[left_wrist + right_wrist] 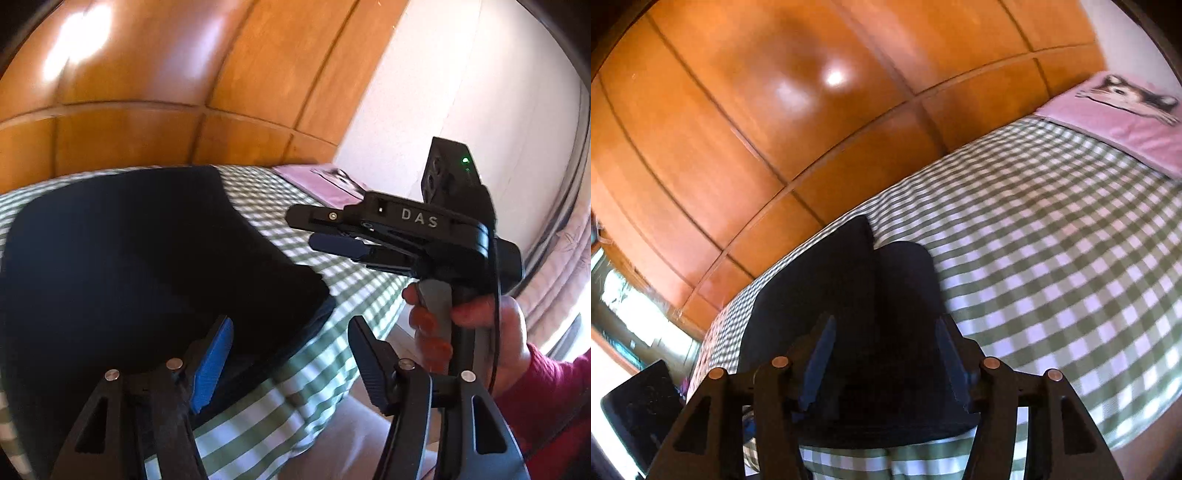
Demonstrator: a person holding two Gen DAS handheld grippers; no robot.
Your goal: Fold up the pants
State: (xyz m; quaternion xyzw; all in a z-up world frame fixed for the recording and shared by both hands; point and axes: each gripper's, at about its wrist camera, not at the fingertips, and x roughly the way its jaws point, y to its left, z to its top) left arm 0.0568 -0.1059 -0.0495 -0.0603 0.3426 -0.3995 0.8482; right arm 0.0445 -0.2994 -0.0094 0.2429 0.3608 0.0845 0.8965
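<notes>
Lying folded on the checked bed cover (1052, 258), the dark pants (147, 258) sit near its front edge. Left gripper (291, 354) hovers above them, jaws spread, holding nothing. Right gripper (886, 354) likewise stands parted over the pants, gripping nothing.

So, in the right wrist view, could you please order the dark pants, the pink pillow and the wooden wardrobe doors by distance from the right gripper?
1. Dark pants: lying on the bed just ahead of the right gripper.
2. Wooden wardrobe doors: beyond the bed's far edge.
3. Pink pillow: far right, at the bed's head.
</notes>
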